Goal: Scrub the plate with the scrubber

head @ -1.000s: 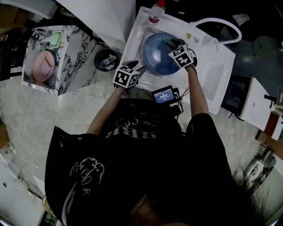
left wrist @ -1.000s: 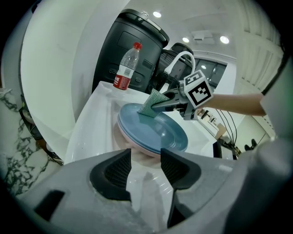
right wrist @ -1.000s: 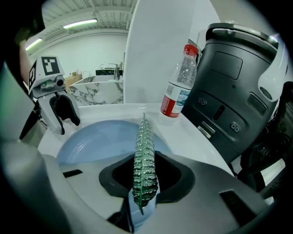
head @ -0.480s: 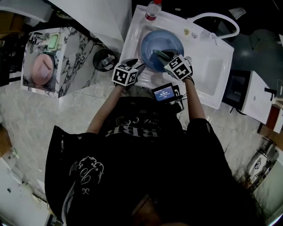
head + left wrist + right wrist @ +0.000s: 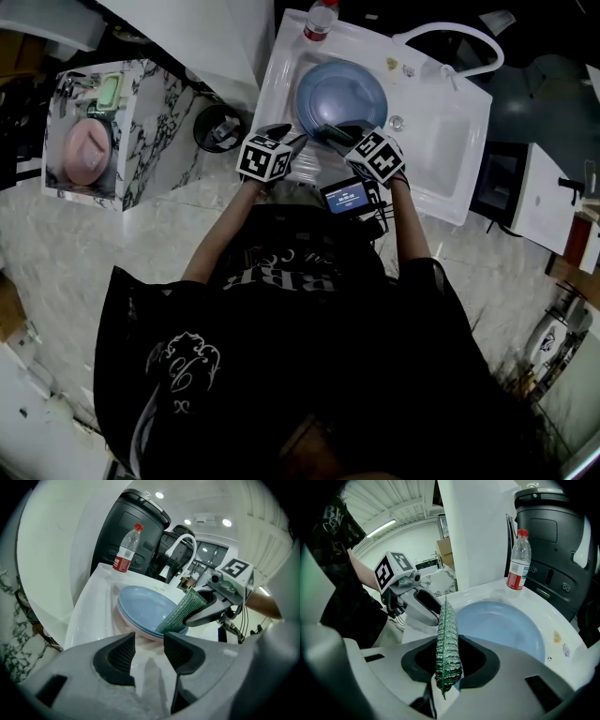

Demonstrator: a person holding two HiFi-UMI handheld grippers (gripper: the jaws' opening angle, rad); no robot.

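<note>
My right gripper (image 5: 449, 662) pinches a green, glittery mesh scrubber (image 5: 446, 630), a flat strip seen on edge. Its long axis runs straight out from the jaws, sloping down onto the near rim of the round, pale-blue plate (image 5: 339, 94) lying in the white sink (image 5: 441, 159). My left gripper (image 5: 149, 651), jaws spread and empty, hovers just near-left of the plate.
</note>
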